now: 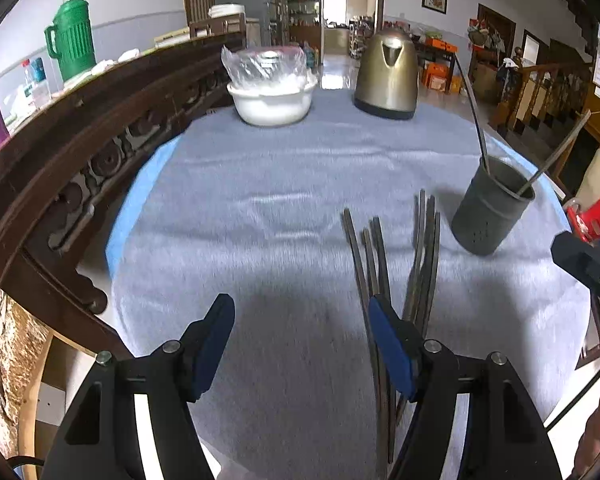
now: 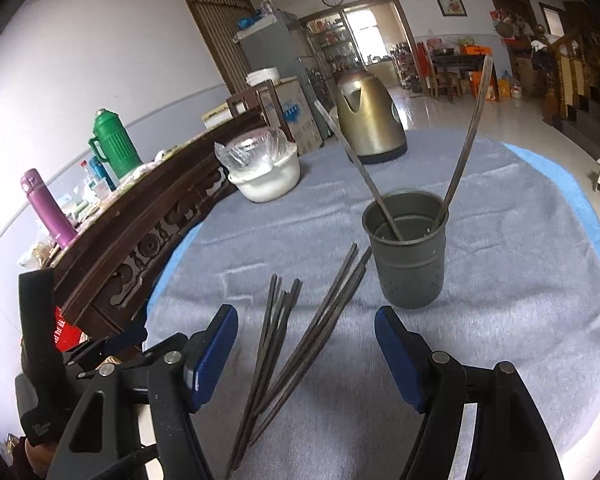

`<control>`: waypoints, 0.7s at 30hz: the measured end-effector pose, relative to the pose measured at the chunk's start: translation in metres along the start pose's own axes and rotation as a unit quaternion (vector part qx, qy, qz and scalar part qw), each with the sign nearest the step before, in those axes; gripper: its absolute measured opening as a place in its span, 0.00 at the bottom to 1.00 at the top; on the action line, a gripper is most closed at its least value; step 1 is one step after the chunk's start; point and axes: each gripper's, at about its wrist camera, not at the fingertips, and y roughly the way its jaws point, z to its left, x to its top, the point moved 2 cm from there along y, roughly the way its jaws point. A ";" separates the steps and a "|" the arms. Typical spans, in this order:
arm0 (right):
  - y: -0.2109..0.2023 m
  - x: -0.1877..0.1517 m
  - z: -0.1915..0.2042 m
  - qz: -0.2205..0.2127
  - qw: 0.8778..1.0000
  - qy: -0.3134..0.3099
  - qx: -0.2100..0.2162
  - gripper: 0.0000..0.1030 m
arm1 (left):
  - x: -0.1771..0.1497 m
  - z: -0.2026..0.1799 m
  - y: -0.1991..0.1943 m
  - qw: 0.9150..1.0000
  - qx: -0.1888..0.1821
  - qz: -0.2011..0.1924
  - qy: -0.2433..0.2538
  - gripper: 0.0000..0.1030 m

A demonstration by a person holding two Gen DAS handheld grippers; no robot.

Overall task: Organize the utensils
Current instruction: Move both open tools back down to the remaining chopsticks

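Several dark chopsticks [image 2: 296, 332] lie loose in two small bunches on the grey cloth [image 2: 500, 280]. Just behind them stands a grey holder cup [image 2: 408, 256], upright, with two chopsticks leaning in it. My right gripper [image 2: 306, 328] hangs open above the near ends of the loose chopsticks, which show between its blue pads untouched. My left gripper [image 1: 300, 320] is open too and holds nothing. In its view the chopsticks [image 1: 384, 248] run under its right finger and the holder cup [image 1: 488, 216] stands further right.
A brass-coloured kettle [image 1: 388, 76] and a white bowl [image 1: 274, 100] topped with a plastic bag stand at the table's far side. A dark carved wooden cabinet [image 1: 80, 152] runs along the left edge, carrying a green thermos [image 1: 72, 36] and a purple bottle [image 2: 46, 208].
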 end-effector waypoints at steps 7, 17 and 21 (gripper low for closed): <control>0.019 -0.006 -0.005 0.023 1.000 -0.001 -0.018 0.72 | -0.004 -0.008 0.019 1.000 -0.011 0.026 0.003 0.68; 0.053 -0.004 -0.028 0.059 0.997 0.030 -0.042 0.72 | 0.001 -0.010 0.052 0.998 -0.022 0.061 0.000 0.68; 0.069 -0.004 -0.027 0.072 0.996 0.038 -0.043 0.72 | 0.008 -0.001 0.062 0.998 -0.017 0.067 -0.009 0.68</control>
